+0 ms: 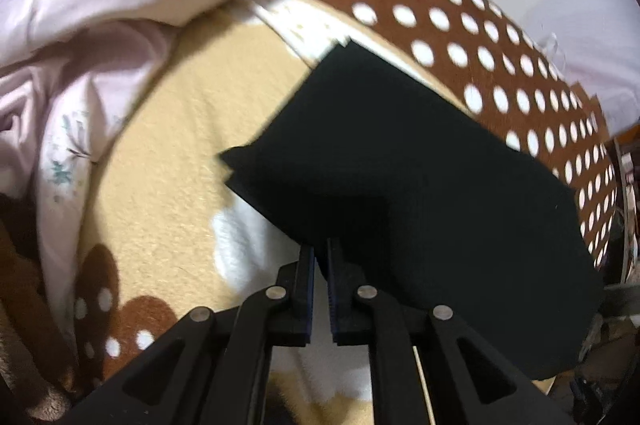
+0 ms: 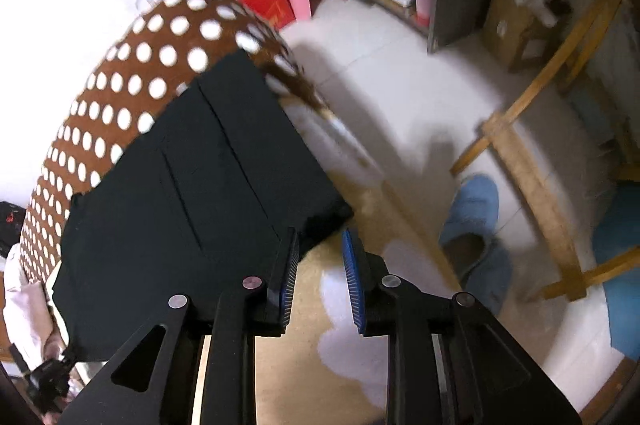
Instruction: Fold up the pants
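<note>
Fleece underlay first: the polka-dot blanket (image 1: 440, 21) covers the bed, and on it our black pants (image 1: 400, 165) lie as a folded rectangle near its edge. We judge this the release after a fold. Our right gripper (image 2: 320, 257) stands parted and empty, the cloth's corner just beside its inner finger. Our left gripper (image 1: 320, 257) shows a narrow gap at the near hem; no pinch is visible. We should lift straight away, dragging no layer.
</note>
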`<act>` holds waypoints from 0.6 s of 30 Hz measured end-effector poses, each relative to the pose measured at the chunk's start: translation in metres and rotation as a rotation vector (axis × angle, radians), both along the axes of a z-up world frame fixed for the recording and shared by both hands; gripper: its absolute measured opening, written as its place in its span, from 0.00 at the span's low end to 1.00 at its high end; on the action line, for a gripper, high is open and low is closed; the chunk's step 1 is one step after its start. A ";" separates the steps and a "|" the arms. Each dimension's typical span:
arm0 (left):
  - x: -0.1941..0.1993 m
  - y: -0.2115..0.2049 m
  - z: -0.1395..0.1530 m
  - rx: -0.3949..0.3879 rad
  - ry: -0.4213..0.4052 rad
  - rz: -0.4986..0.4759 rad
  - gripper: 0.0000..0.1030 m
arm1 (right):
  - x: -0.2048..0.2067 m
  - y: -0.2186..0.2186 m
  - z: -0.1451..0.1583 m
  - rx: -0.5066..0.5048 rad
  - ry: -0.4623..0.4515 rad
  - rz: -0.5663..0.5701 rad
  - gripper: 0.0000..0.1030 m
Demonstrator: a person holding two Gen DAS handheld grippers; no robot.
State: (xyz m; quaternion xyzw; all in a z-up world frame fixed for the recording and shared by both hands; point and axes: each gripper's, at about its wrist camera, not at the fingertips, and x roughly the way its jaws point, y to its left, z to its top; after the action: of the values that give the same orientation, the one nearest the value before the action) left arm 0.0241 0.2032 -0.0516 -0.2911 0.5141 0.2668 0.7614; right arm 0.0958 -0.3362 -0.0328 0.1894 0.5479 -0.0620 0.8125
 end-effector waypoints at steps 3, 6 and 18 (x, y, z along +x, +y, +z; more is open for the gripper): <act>-0.008 0.005 0.015 0.113 -0.008 0.039 0.09 | -0.002 0.020 0.008 0.006 -0.047 0.110 0.23; -0.014 0.018 0.022 0.144 -0.028 0.070 0.09 | -0.002 0.059 0.005 -0.019 -0.056 0.278 0.23; 0.073 -0.036 0.005 0.021 -0.157 -0.252 0.09 | 0.027 0.175 -0.017 0.040 -0.099 0.640 0.23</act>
State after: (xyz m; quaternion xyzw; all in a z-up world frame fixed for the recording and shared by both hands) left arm 0.0969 0.1674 -0.0462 -0.2365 0.4825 0.1508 0.8298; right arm 0.1224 -0.1608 -0.0499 0.0262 0.5407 0.2167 0.8124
